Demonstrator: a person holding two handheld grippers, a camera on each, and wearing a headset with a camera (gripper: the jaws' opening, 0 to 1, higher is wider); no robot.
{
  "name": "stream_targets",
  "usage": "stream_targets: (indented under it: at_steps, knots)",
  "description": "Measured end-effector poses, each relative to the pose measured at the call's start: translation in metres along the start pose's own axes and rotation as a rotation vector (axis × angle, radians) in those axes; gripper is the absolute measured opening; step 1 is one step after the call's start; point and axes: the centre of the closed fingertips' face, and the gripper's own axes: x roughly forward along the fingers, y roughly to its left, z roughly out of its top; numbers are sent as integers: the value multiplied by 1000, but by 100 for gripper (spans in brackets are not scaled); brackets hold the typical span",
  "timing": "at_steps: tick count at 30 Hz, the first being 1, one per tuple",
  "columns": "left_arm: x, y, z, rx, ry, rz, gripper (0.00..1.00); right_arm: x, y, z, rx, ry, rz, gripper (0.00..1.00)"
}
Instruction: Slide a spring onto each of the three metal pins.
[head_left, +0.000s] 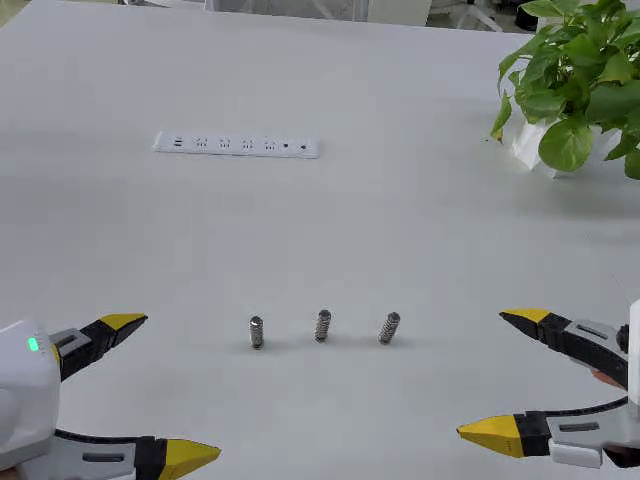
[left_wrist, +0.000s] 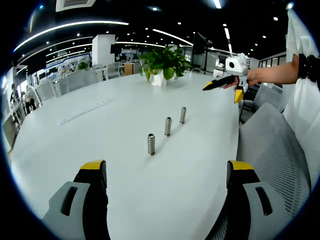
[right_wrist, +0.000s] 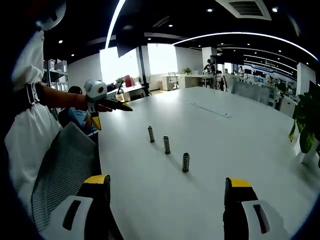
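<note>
Ahead, a wide pale grey desk (head_left: 400, 230) carries a leafy potted plant (head_left: 580, 80) at two o'clock, with the left gripper (head_left: 178, 388) at seven o'clock and the right gripper (head_left: 482, 374) at five o'clock, both with jaws spread wide and holding nothing, and a white power strip (head_left: 236, 145) at eleven o'clock. Near six o'clock, between the grippers and well apart from both, the left pin (head_left: 257, 332), middle pin (head_left: 323, 325) and right pin (head_left: 390, 327) stand in a row, each apparently already sleeved by a coiled spring (head_left: 323, 318). The sliding step looks finished, so the next move probably calls only for checking that every coil sits fully down.
</note>
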Motion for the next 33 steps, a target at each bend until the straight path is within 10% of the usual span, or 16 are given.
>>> stream_targets:
  at_steps: [33]
  knots:
    - [3,-5,1,-10,-13,-13,99,1,-2,-1,11,-12,6,92]
